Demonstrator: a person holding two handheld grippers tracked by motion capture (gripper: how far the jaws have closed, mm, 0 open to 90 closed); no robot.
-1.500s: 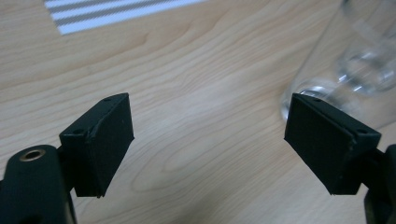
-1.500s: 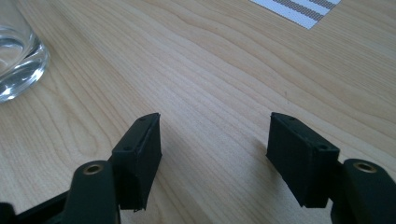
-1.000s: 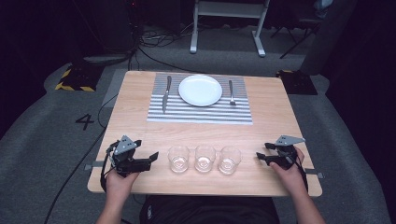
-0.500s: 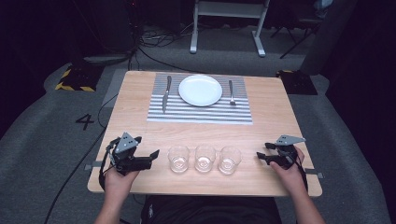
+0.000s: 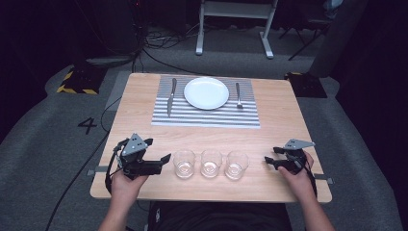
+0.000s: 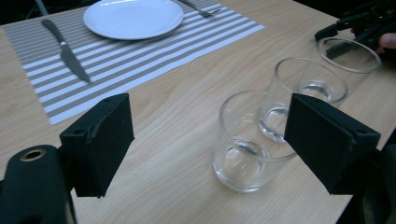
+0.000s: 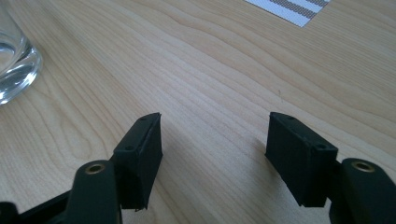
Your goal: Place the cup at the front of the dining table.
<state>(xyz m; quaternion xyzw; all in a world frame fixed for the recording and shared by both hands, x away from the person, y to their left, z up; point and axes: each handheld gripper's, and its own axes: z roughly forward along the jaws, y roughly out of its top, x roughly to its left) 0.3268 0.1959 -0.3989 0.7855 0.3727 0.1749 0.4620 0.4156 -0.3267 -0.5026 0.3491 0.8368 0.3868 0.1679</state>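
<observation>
With both jaws spread wide and empty, the left gripper [image 5: 161, 161] sits just beside the nearest glass [image 5: 184, 163] (three stand in a close row), so a careless sideways approach could knock it into its neighbour, while the right gripper [image 5: 270, 161] rests apart, likewise open and empty.
</observation>
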